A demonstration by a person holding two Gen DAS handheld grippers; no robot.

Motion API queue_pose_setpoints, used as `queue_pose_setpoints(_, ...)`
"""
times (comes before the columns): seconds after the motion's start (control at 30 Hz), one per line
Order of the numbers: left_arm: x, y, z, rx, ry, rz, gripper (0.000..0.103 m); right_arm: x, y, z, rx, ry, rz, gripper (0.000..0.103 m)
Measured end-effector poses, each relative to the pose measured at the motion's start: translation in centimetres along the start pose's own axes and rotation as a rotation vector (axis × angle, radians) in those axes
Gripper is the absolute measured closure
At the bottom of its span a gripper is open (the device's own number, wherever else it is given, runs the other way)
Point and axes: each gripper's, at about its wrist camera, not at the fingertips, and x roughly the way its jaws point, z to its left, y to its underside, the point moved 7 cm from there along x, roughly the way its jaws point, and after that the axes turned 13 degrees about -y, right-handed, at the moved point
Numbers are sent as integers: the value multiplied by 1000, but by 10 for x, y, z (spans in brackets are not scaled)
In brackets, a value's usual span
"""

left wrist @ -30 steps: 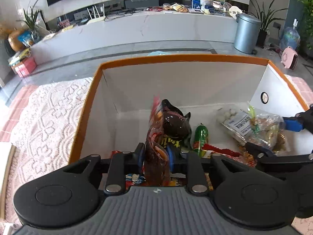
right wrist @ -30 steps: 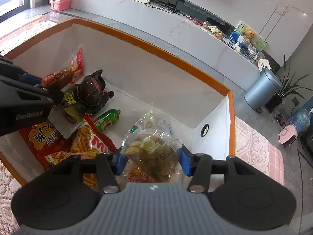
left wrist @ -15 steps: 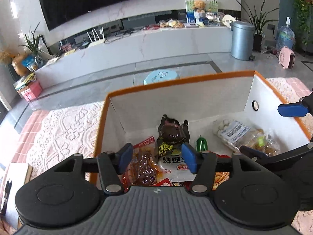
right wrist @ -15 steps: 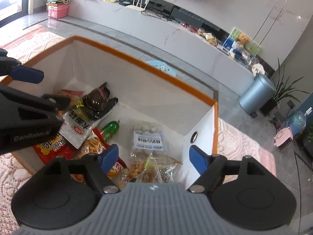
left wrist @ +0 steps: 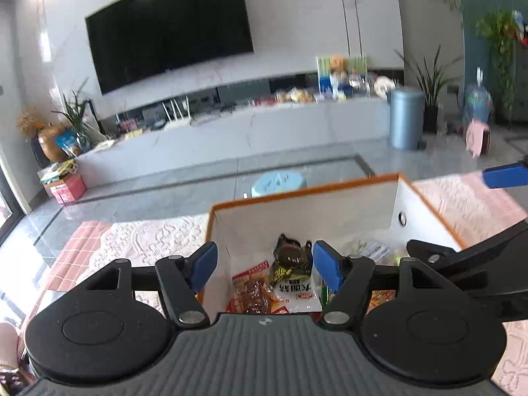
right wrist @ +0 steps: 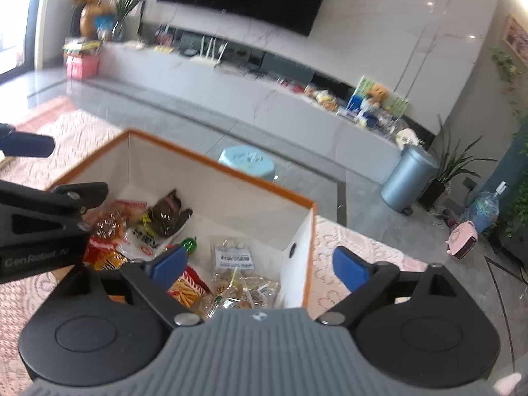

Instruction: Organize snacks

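A white box with an orange rim [left wrist: 297,193] [right wrist: 217,166] holds several snack packs. Inside lie a dark brown pack [left wrist: 290,257] [right wrist: 168,213], a red pack of brown snacks [left wrist: 252,288] [right wrist: 110,222], a white sachet [left wrist: 295,288], a small green pack [right wrist: 188,245], an orange chips bag [right wrist: 188,288] and clear bags of mixed snacks [right wrist: 236,292]. My left gripper [left wrist: 264,265] is open and empty, raised above the box's near left side. My right gripper [right wrist: 260,264] is open and empty, raised above the box's near right corner.
The box stands on a pink lace cloth [left wrist: 145,241] [right wrist: 349,250]. Beyond it are a light blue stool [left wrist: 277,181], grey floor, a long white TV bench [left wrist: 247,125], a blue-grey bin [left wrist: 405,118] and potted plants.
Both grippers have let go of their packs, opened wide and risen up and back from the box. The brown-snack pack and the clear bag now lie in the box.
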Motion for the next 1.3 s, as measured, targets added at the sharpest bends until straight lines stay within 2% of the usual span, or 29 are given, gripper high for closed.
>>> queue_pose_setpoints(0.2,-27,-9,17,-44,-25,-75,23,-54,7,2,18,30,-107,4)
queue_pose_setpoints(0.27,-36,-10,22,-59,-36,-102,18,-70,13,4,25,51,-140,4)
queue_pose_setpoints(0.4,-53,-6,26,-49,-49,-148,16,-100,24,7,74,62,-209,4)
queue_pose_setpoints(0.5,-65,4,25,-35,-42,-153,16,-121,30,10,126,57,-263,4)
queue_pose_setpoints(0.63,-76,20,28,-51,-15,-136,16,-141,39,19,190,45,-319,4)
queue_pose_setpoints(0.83,-70,43,31,-72,-4,-60,15,-146,60,35,267,33,-343,4)
queue_pose_setpoints(1.03,-50,76,22,-88,8,63,15,-123,86,47,295,-3,-273,4)
queue_pose_setpoints(1.17,-43,94,16,-51,-11,92,15,-105,103,51,309,-4,-239,4)
queue_pose_setpoints(1.3,-39,102,10,-47,6,126,15,-90,114,44,339,-8,-217,4)
